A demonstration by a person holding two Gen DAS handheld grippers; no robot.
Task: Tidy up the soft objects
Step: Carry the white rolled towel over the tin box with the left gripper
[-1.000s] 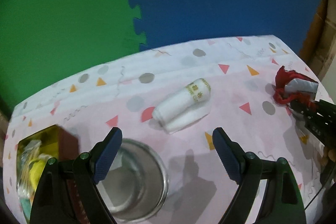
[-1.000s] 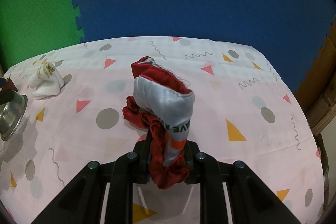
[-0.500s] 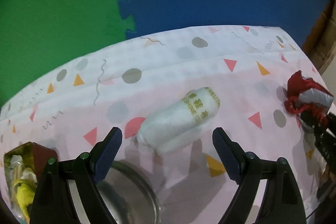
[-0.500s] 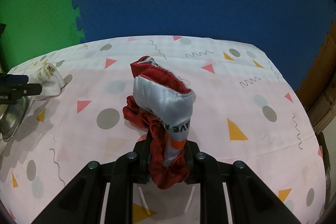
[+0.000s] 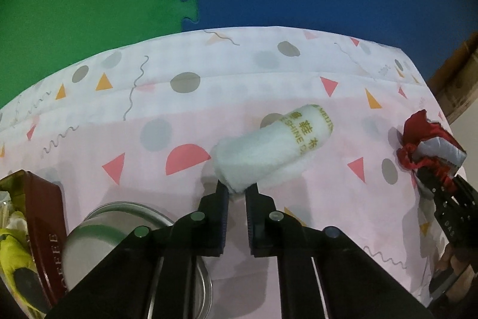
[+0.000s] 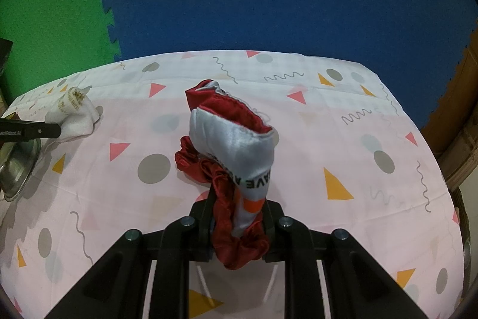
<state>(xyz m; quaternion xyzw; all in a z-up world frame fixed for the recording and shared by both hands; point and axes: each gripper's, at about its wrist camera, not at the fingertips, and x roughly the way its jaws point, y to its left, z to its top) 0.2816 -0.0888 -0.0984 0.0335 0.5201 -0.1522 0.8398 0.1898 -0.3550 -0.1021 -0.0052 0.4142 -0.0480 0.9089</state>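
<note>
A rolled white towel with gold lettering lies on the patterned tablecloth. My left gripper is shut on its near end. The towel also shows far left in the right wrist view, with the left gripper's tip against it. My right gripper is shut on a red and silver fabric pouch and holds it upright over the cloth. That pouch shows at the right edge of the left wrist view.
A steel bowl sits at the near left, also in the right wrist view. A dark red coffee tin with yellow items stands left of it. Green and blue foam mats form the back wall. A wooden frame is on the right.
My left gripper moved forward to the white towel and closed from wide open onto its near end. The right gripper with the pouch stayed still.
</note>
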